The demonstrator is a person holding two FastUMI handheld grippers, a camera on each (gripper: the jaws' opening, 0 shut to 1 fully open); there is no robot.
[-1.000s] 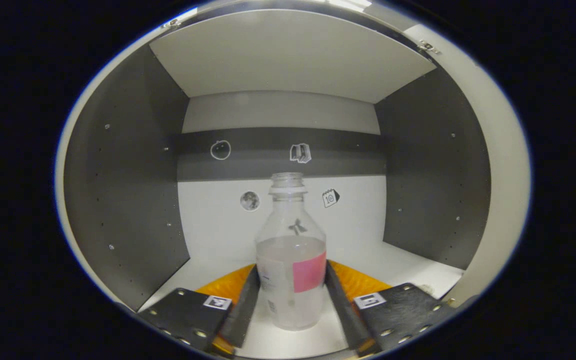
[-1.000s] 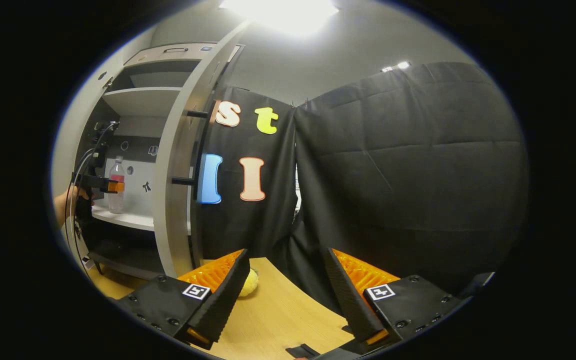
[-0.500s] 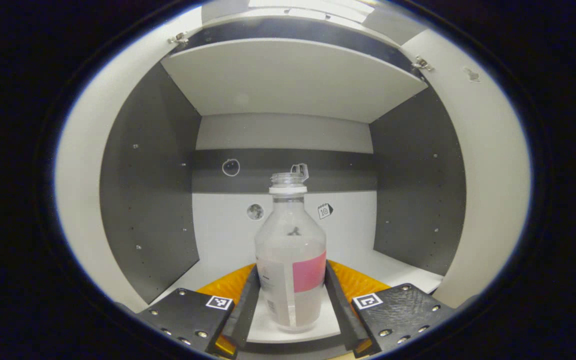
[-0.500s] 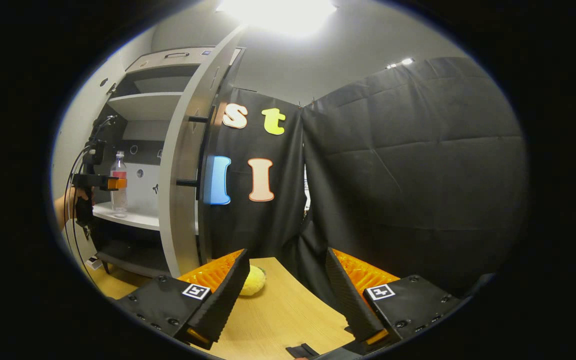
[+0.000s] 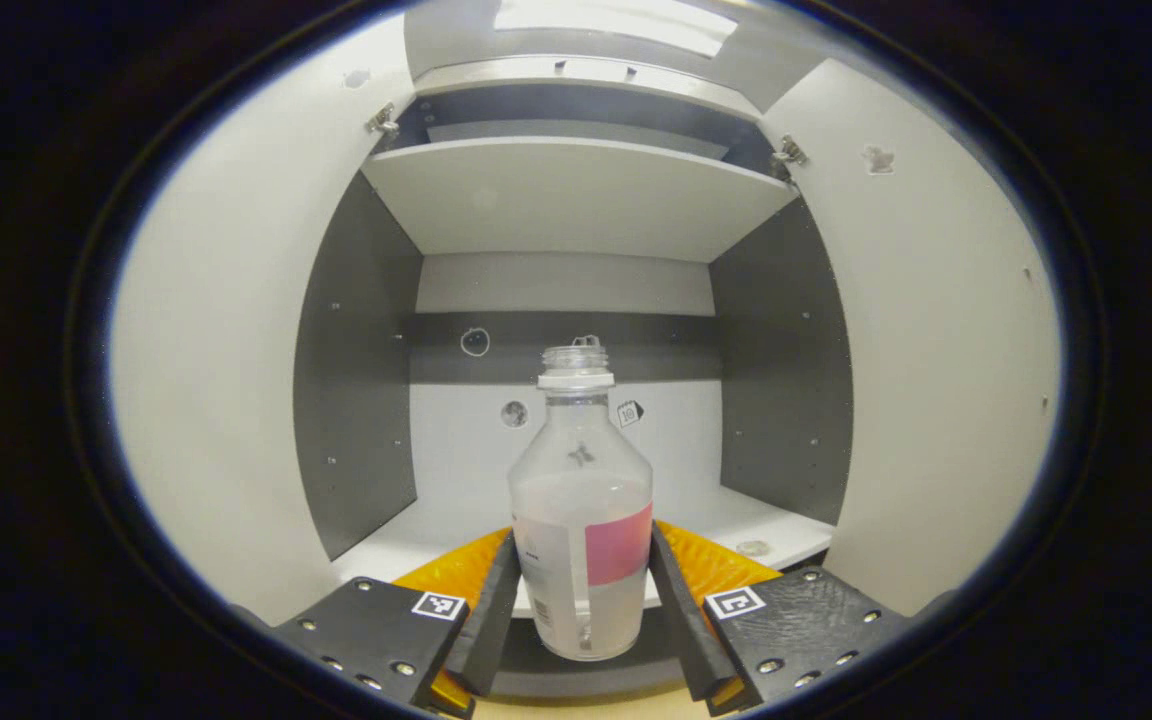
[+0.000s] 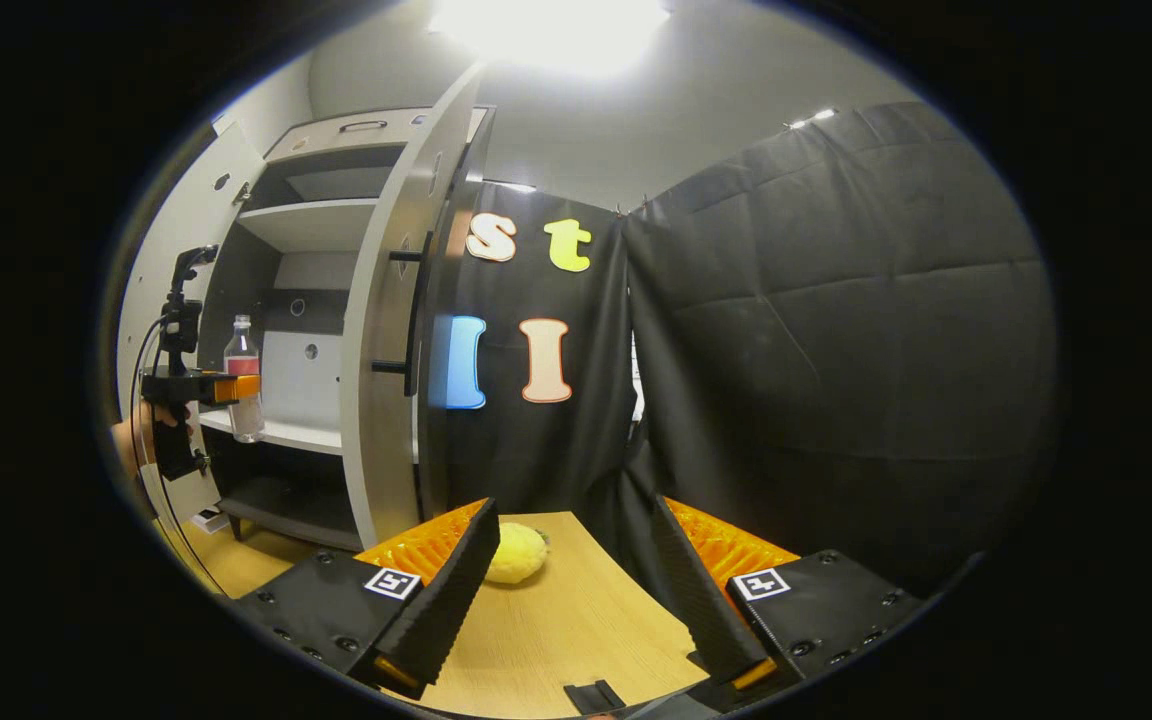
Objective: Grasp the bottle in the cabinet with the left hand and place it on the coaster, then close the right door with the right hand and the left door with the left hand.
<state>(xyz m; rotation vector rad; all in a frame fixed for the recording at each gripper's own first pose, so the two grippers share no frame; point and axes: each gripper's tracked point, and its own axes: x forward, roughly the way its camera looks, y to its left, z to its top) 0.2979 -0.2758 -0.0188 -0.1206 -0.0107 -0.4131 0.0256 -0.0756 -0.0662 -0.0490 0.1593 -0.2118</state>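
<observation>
A clear bottle (image 5: 582,520) with a pink label and no cap is held between both fingers of my left gripper (image 5: 582,610), which is shut on its lower body. The bottle hangs just in front of the cabinet shelf (image 5: 716,520), past its front edge. In the right gripper view the same bottle (image 6: 242,385) and the left gripper (image 6: 198,388) sit at the cabinet's opening, held by a hand. My right gripper (image 6: 568,590) stands open over the wooden table (image 6: 556,640), with nothing between its fingers. The right door (image 6: 386,340) and the left door (image 5: 226,400) stand open.
A yellow soft object (image 6: 516,552) lies on the table near the right door. An upper shelf (image 5: 576,190) spans the cabinet. A small round thing (image 5: 751,547) rests on the lower shelf at the right. Black cloth hangs behind the table.
My left gripper has drawn back out of the cabinet with the bottle in it, off the shelf. The right gripper's view has swung slightly, bringing more of the yellow object into sight.
</observation>
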